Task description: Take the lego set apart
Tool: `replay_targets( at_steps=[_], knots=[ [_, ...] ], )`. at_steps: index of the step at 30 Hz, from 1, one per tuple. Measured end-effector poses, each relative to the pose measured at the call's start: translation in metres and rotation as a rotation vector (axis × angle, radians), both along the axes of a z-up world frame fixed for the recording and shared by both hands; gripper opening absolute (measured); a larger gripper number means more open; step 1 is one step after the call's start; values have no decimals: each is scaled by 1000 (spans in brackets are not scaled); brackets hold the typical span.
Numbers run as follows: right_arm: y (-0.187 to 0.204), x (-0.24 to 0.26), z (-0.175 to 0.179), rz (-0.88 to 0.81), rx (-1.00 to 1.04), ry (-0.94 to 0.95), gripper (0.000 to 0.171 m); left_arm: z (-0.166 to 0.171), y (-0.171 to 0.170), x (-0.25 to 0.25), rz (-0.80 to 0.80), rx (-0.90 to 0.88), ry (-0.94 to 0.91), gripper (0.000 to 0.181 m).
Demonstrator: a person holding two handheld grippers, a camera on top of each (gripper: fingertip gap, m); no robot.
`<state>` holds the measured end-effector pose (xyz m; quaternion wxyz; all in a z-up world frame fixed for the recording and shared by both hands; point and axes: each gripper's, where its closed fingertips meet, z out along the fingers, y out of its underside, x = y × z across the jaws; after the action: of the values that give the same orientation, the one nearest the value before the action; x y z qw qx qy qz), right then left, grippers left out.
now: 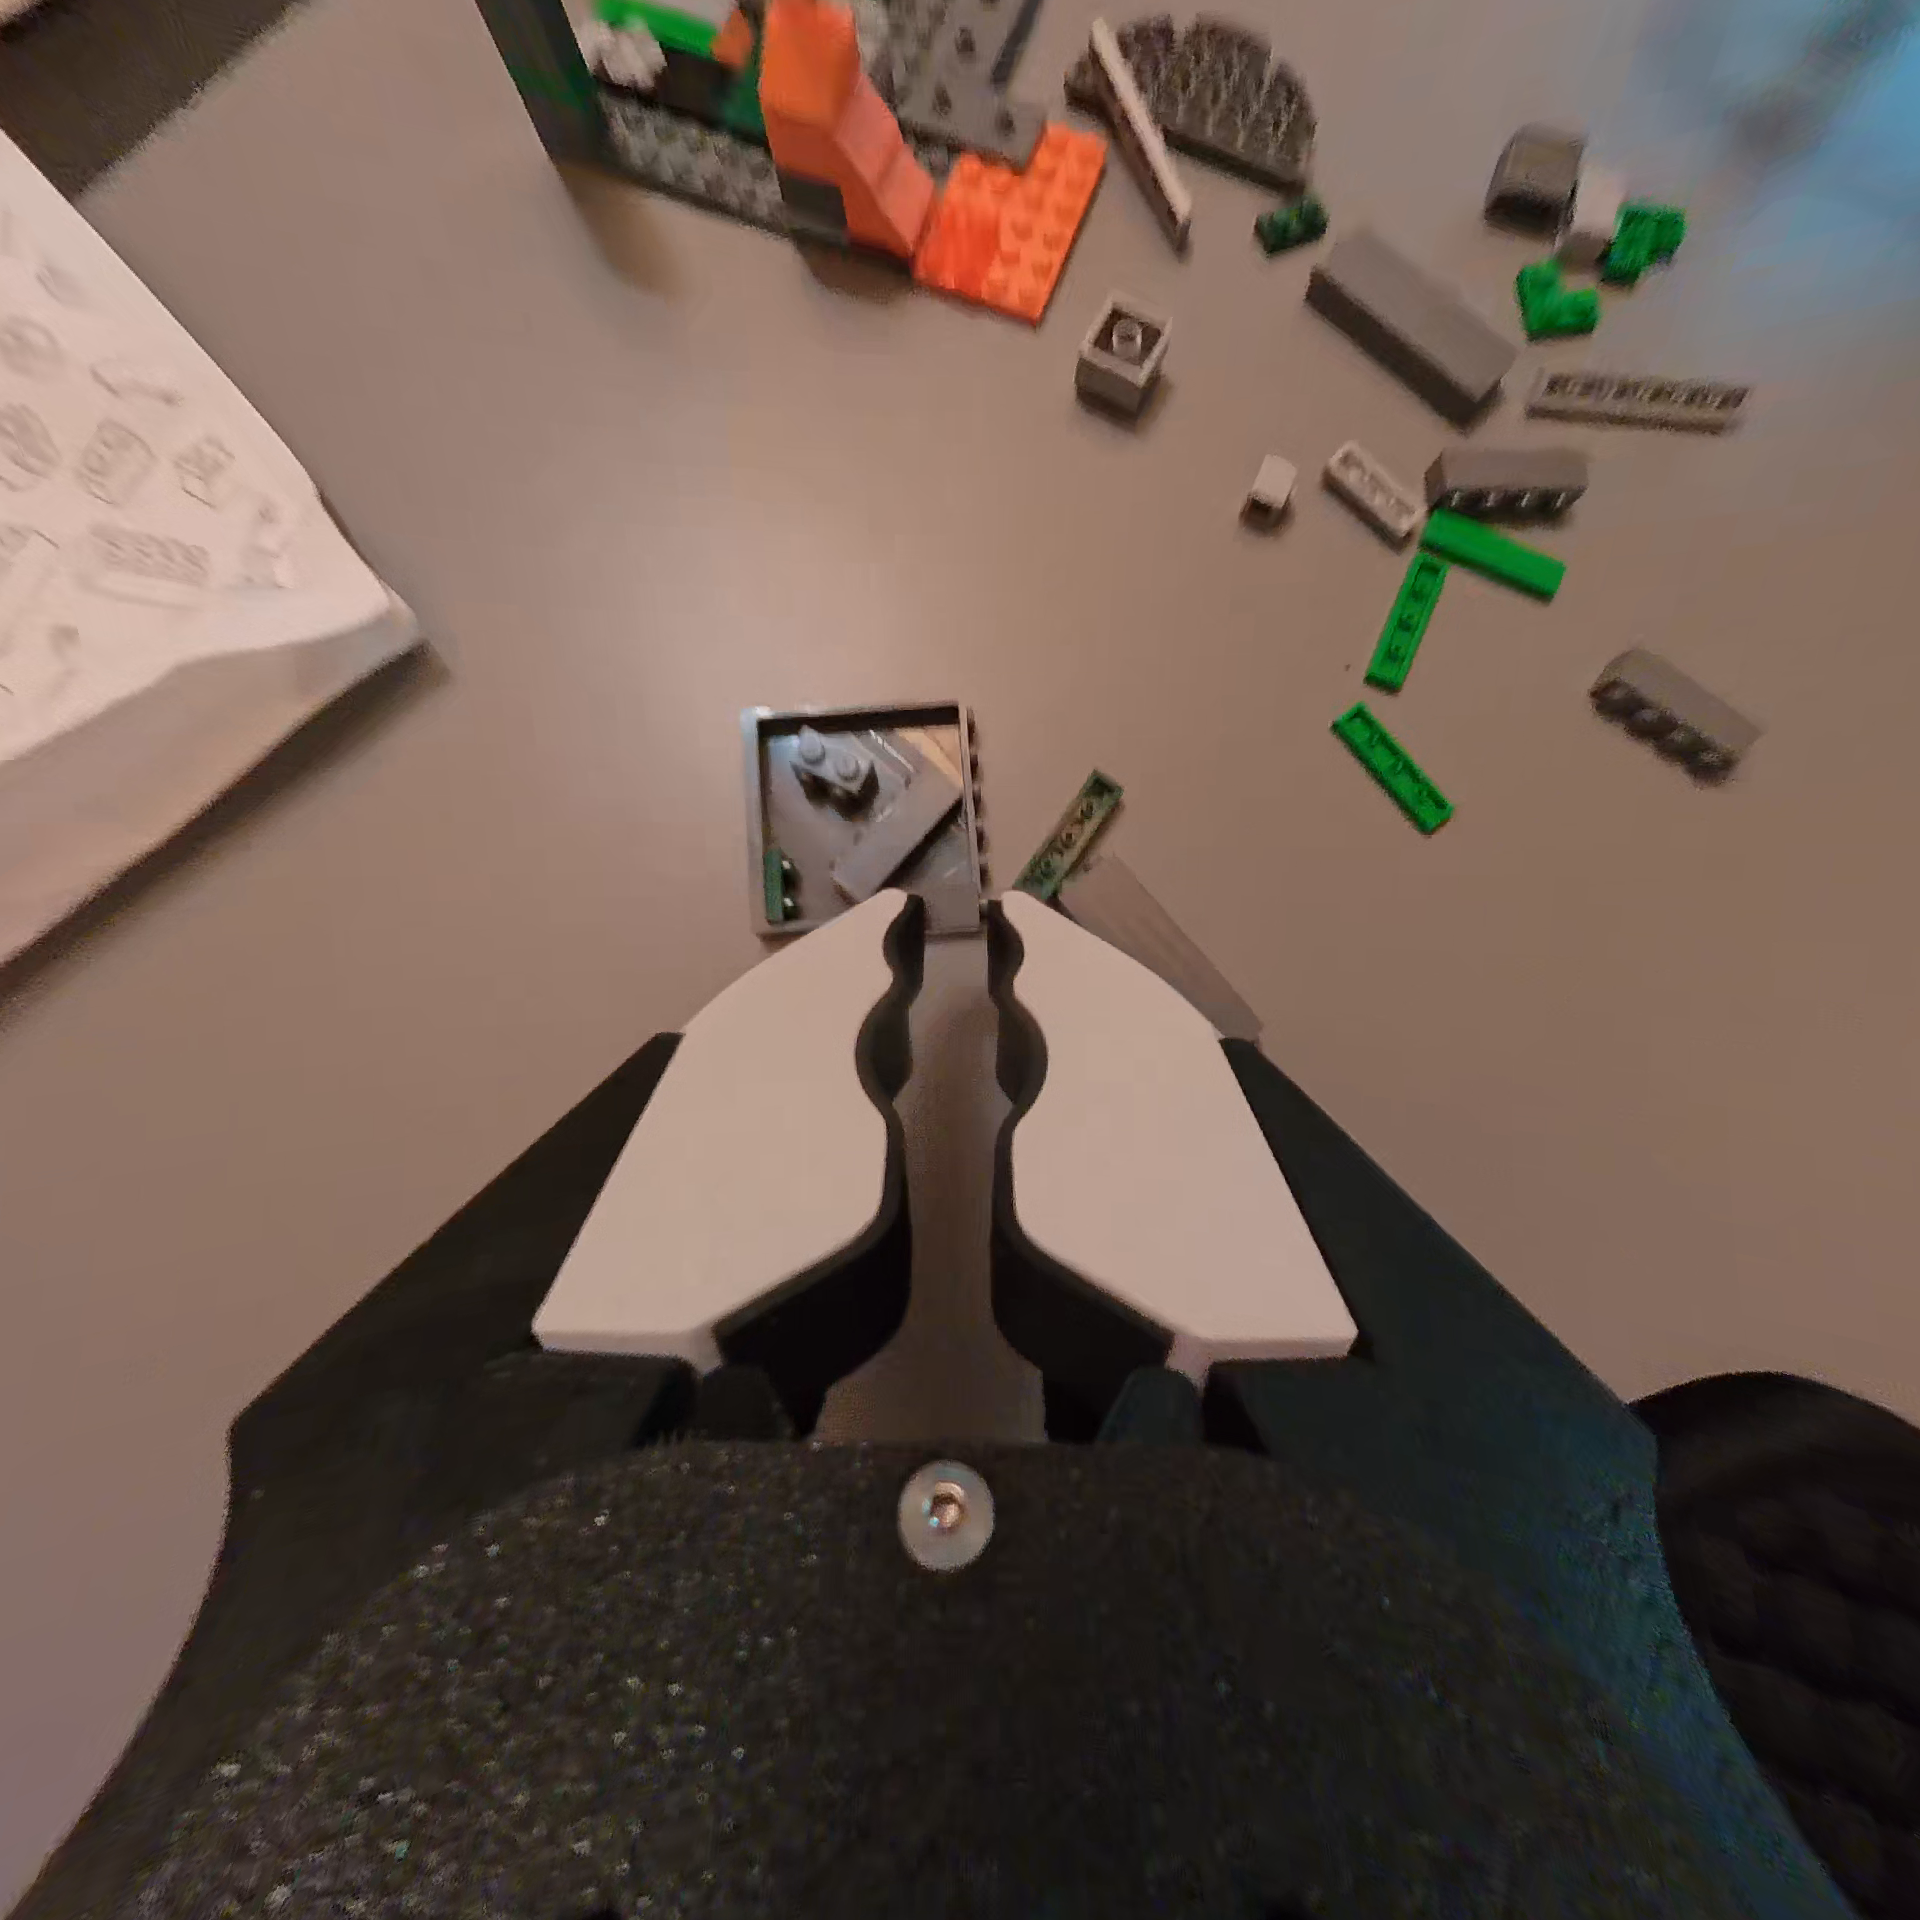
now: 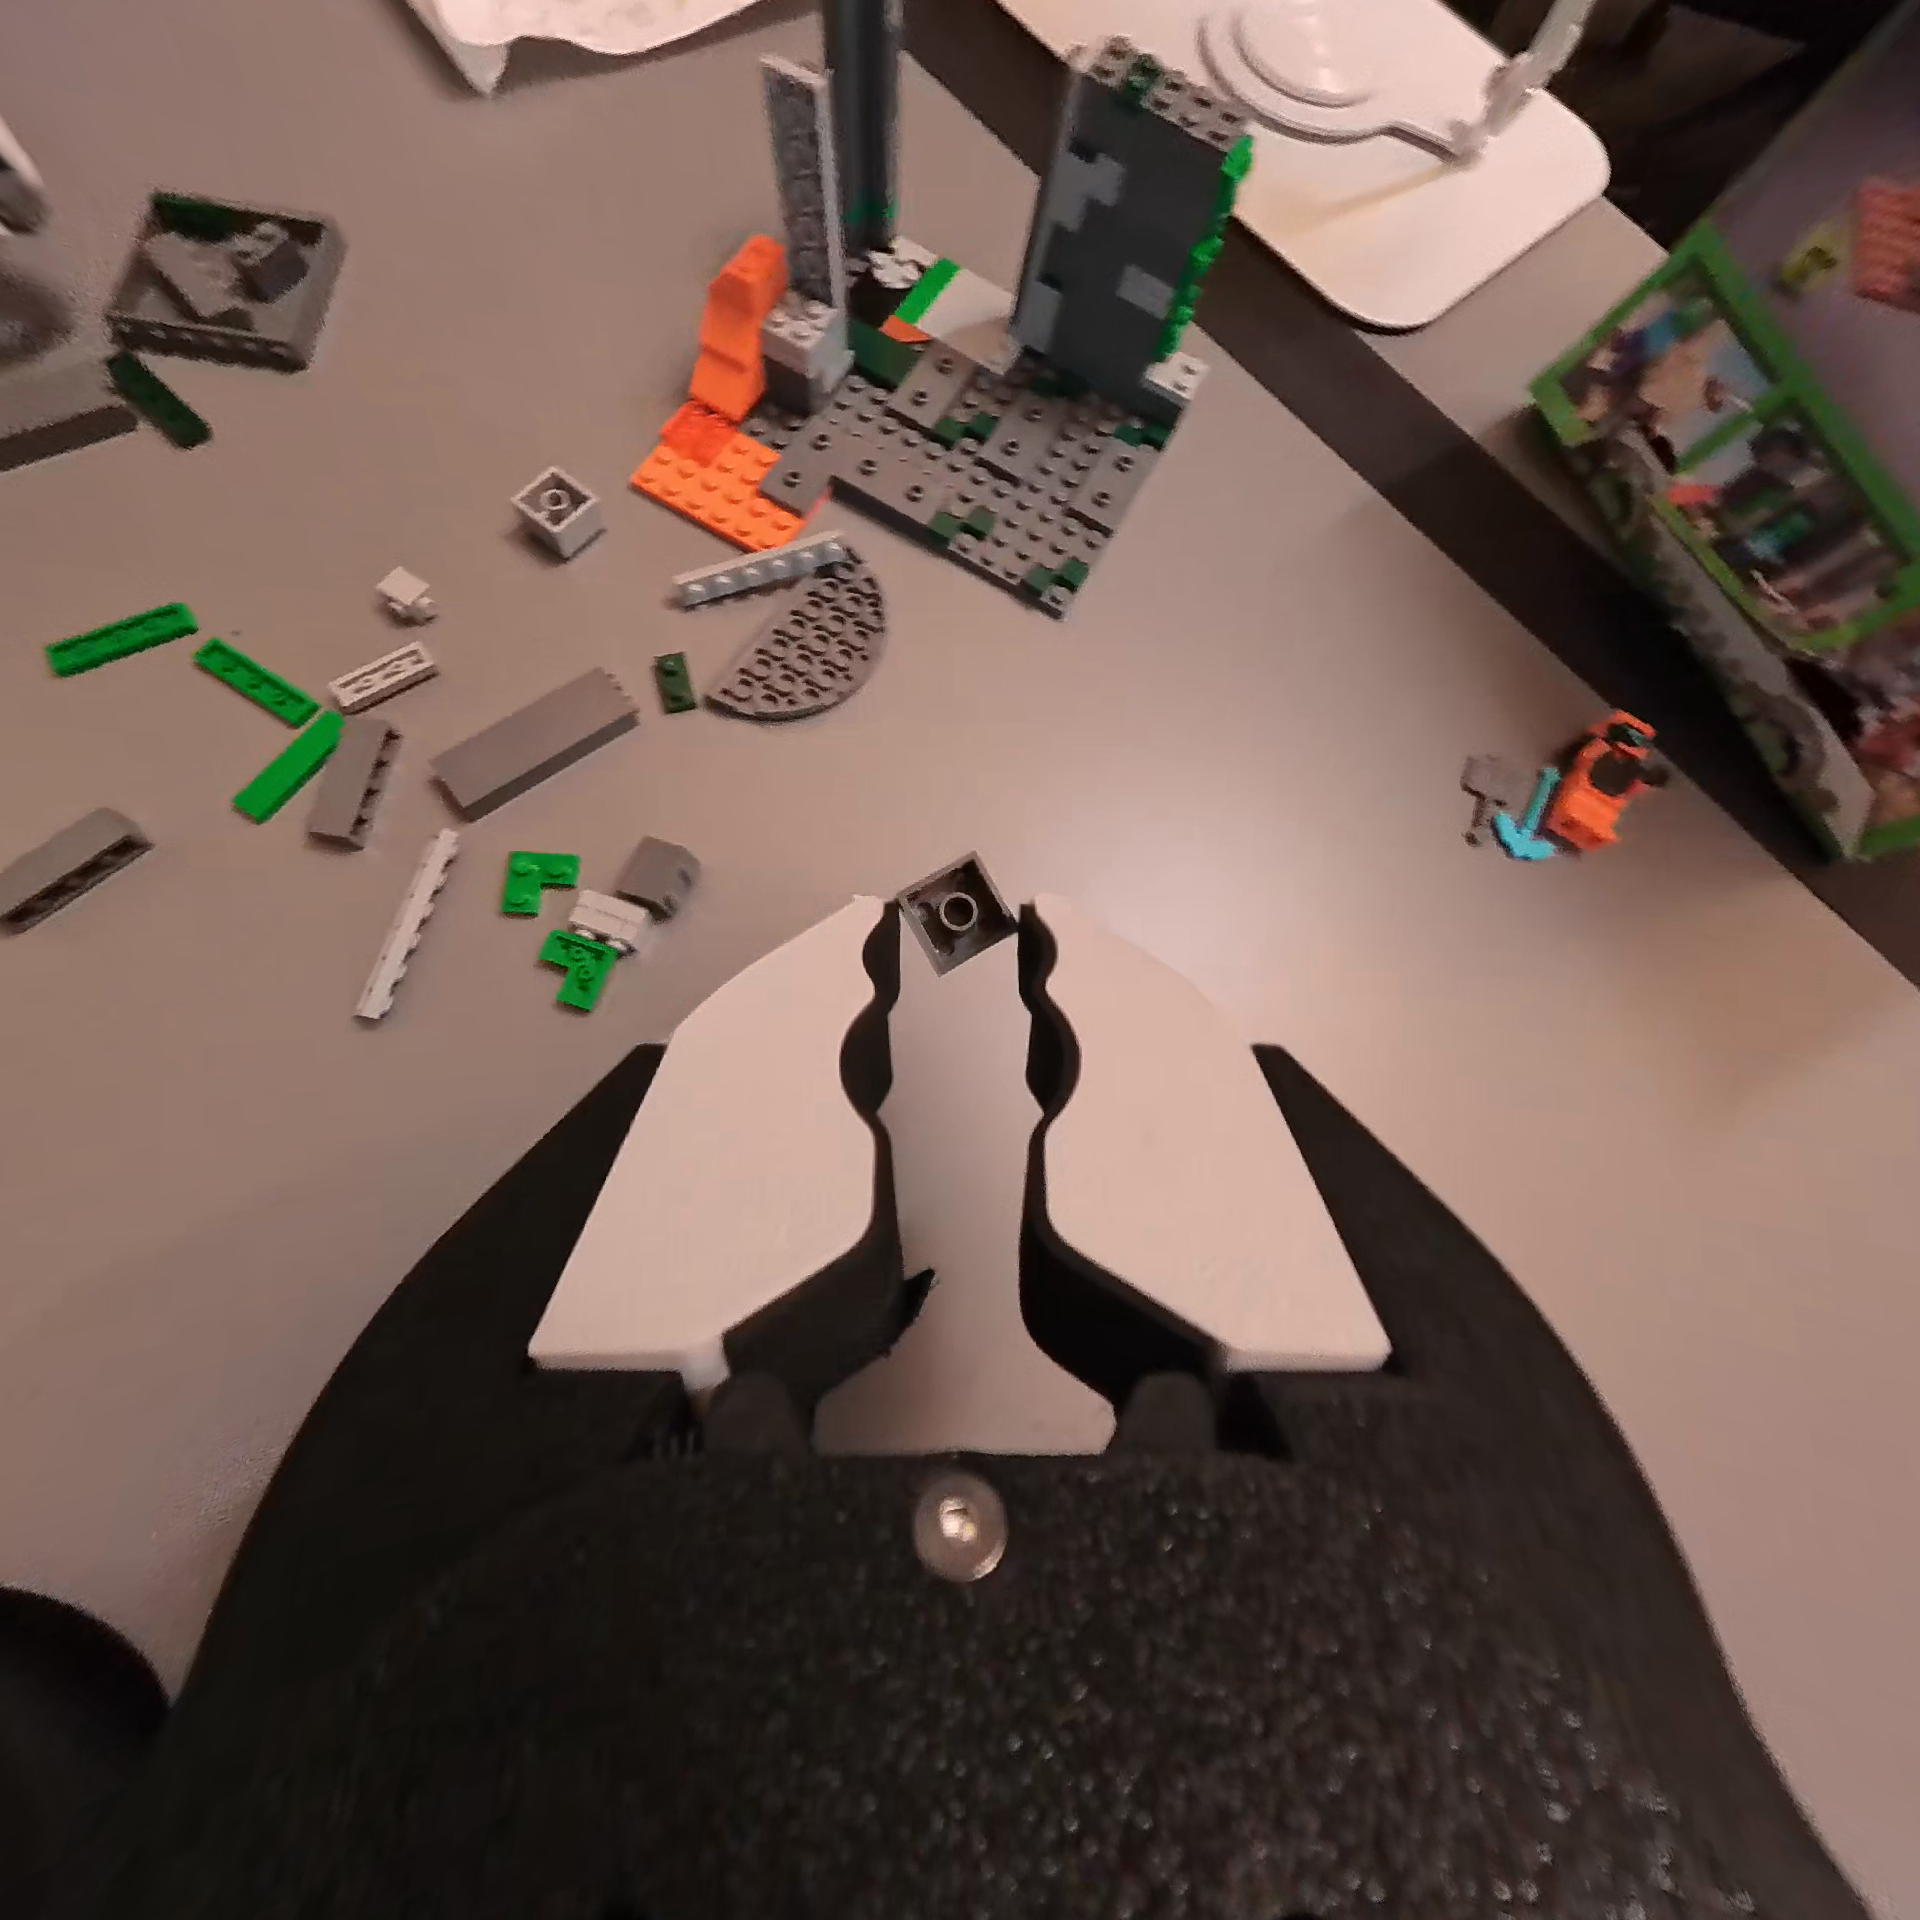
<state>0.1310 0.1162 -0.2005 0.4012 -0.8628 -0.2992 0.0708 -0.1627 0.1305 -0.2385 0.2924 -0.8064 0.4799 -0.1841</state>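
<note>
Right hand-held gripper (image 2: 954, 914) pinches a small grey one-stud brick (image 2: 956, 914) at its tips, apparently just pulled off for setting down. Left hand-held gripper (image 1: 951, 909), jaws nearly together, clamps the wall of a grey square frame piece (image 1: 864, 816), steadying it. Loose matte plastic bricks (image 2: 535, 753) lie mid-tabletop (image 2: 1195, 748); the studded lego set (image 2: 966, 395) stands near the far edge.
</note>
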Motion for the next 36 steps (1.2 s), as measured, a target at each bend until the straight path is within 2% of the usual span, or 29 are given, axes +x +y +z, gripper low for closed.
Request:
replay_targets(
  at_steps=[3,6,13,20,27,33,36],
  knots=[
    [3,13,1,-56,-6,6,21,14,12,8,12,23,-36,11],
    [3,18,3,-84,-5,25,21,12,23,21,12,7,-53,11],
    [0,1,-11,-25,-33,-9,22,-18,33,29,3,-34,41,12],
    [-3,-28,-18,84,-46,-11,22,-9,34,22,26,-4,3,24],
    [-28,-76,-29,334,-80,-18,22,6,1,23,-68,9,-23,23],
    [-45,-99,-41,447,-152,-55,21,-10,-34,23,-163,-10,79,24],
    [-55,-109,-47,499,-181,-85,21,-21,-48,21,-183,-61,131,31]
  ],
)
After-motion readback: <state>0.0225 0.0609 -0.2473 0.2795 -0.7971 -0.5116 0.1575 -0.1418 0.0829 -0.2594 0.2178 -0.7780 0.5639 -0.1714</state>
